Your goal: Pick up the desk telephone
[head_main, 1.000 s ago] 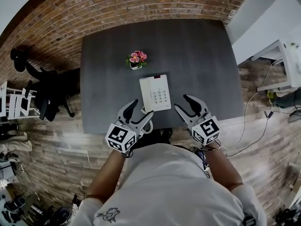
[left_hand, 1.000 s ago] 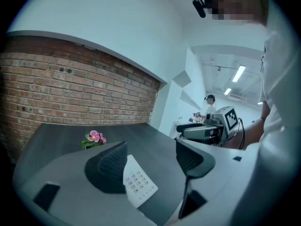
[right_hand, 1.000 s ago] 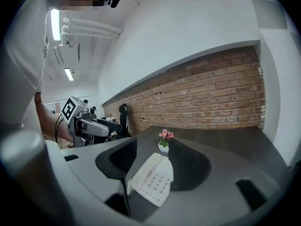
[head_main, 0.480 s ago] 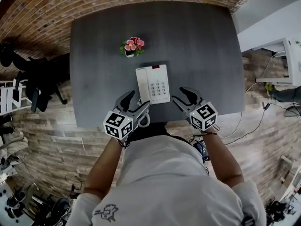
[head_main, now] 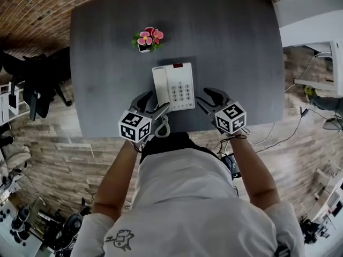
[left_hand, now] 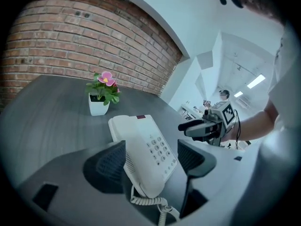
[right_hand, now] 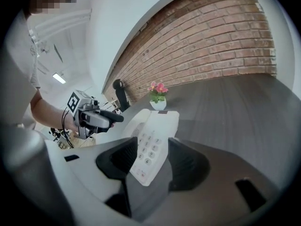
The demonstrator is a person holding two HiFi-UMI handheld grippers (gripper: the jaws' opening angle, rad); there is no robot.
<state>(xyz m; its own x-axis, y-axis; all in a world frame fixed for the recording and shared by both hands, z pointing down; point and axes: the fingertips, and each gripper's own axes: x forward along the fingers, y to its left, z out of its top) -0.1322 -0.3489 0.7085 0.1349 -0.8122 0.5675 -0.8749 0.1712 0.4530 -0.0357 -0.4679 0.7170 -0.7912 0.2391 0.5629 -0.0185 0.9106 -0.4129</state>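
Sitting flat on the dark table, the white telephone lies at the centre of the head view, just below a small pot of pink flowers; its coiled cord trails at the near edge. Left gripper at the phone's lower-left corner: jaws spread wide, just been opening, phone's near end framed between them, pads not pressing on it. Right gripper just beside the lower-right corner, jaws likewise wide apart, gripping nothing.

No writing can be read: the keys on the telephone are too small, and the shirt print is blurred.
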